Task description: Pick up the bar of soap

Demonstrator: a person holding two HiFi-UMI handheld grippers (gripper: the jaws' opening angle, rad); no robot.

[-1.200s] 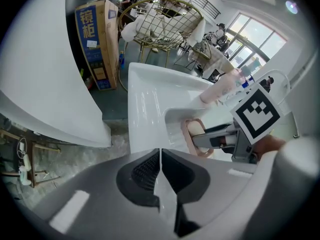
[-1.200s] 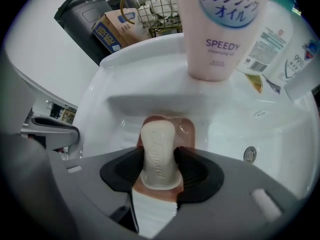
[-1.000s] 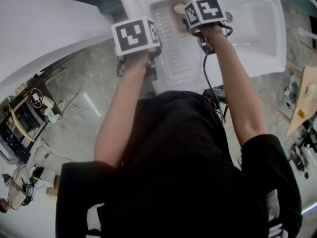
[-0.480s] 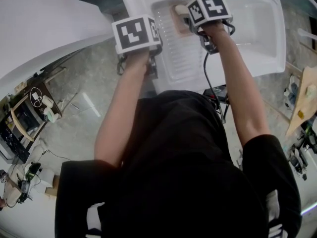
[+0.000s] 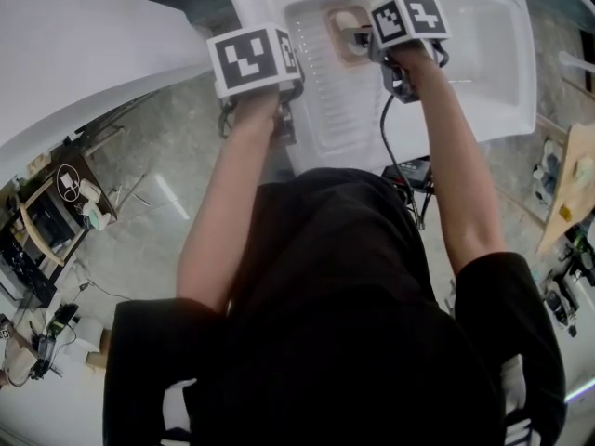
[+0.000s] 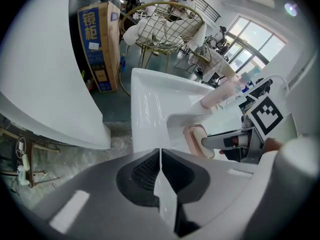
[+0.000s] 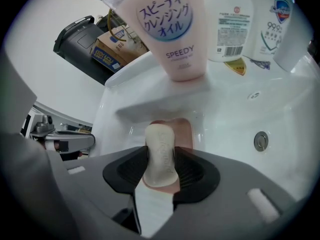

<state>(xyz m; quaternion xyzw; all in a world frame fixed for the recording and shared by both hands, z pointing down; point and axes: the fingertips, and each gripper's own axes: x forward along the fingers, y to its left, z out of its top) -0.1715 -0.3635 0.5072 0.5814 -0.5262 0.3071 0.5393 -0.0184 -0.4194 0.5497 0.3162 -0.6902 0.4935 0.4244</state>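
The cream bar of soap [image 7: 160, 144] stands on edge between the pads of my right gripper [image 7: 160, 156], just over the pink soap dish [image 7: 172, 129] on the sink's left ledge. That gripper's jaws closed on the bar and have just eased open a little, with the pads still pressing its sides. I cannot tell whether the bar is clear of the dish. The head view shows the dish [image 5: 346, 35] beside the right gripper's cube [image 5: 409, 19]. My left gripper [image 6: 160, 156] is shut on nothing, held over the sink's near left rim.
The white sink [image 5: 483, 72] has a drain fitting [image 7: 260, 140] on its wall. A pink cleansing oil bottle [image 7: 170, 29] and two white bottles [image 7: 227, 21] stand on the back ledge. A large white tub [image 5: 84, 63] lies left. A cardboard box [image 6: 95, 49] and wire chair [image 6: 165, 29] stand beyond.
My right gripper has shifted right and rolled a little, uncovering more of the pink dish in the head view. The left gripper has stayed put.
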